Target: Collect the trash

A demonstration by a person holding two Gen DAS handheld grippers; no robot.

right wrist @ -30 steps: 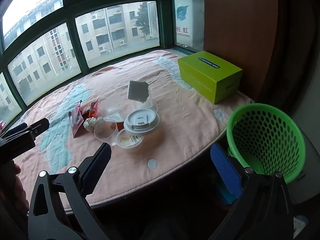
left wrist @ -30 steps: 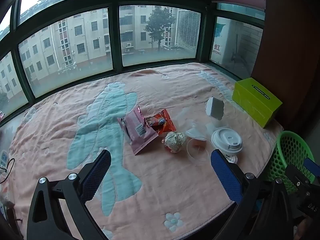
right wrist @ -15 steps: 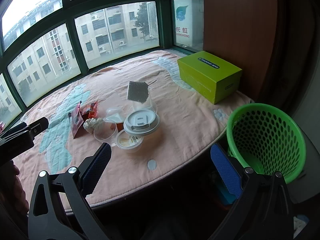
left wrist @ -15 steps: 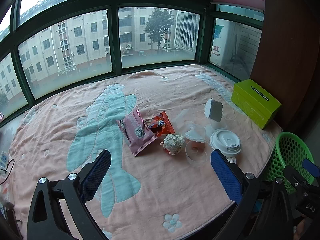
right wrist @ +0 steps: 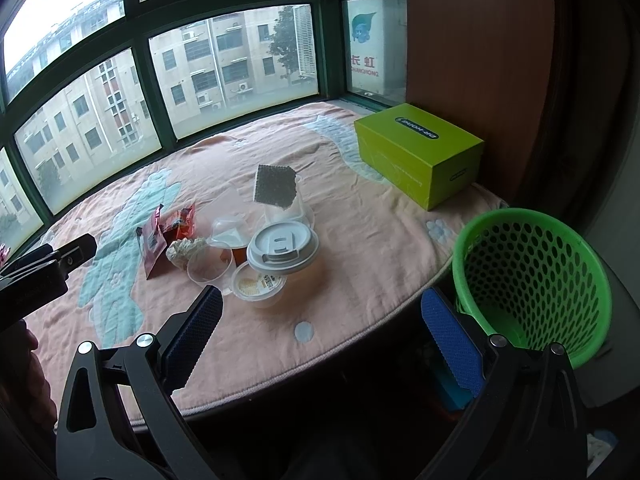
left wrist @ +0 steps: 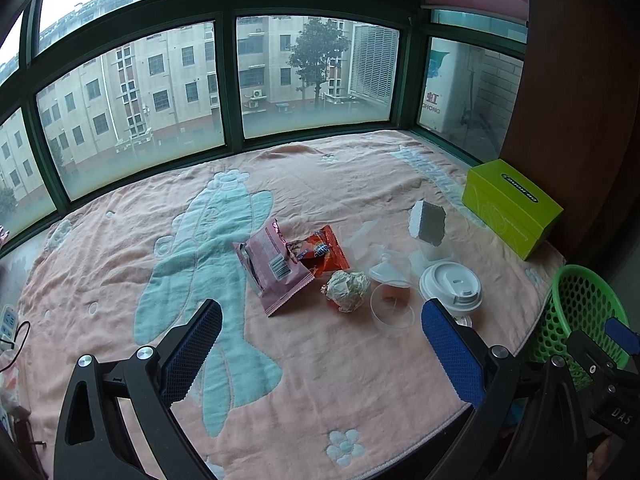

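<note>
Trash lies in a cluster on the pink blanket (left wrist: 360, 380): a pink wrapper (left wrist: 272, 268), an orange wrapper (left wrist: 320, 250), a crumpled paper ball (left wrist: 347, 286), a clear plastic cup (left wrist: 392, 307), a white cup lid (left wrist: 451, 285), and a small tub (right wrist: 258, 286) in front of the lid. A green mesh basket (right wrist: 532, 276) stands off the blanket's right edge. My left gripper (left wrist: 320, 354) hangs open, short of the cluster, with nothing between its fingers. My right gripper (right wrist: 320, 332) is open above the blanket's front edge, the basket to its right.
A lime-green box (right wrist: 416, 152) sits at the back right against a brown panel. A dark textured square (right wrist: 275, 186) stands behind the lid. Windows curve around the far side. A power strip (left wrist: 8, 322) lies at the far left. The other gripper (right wrist: 44, 268) shows at the right wrist view's left edge.
The left wrist view has pulled back slightly, so the trash cluster sits a little farther off. The right wrist view is nearly unchanged. Both grippers stay open.
</note>
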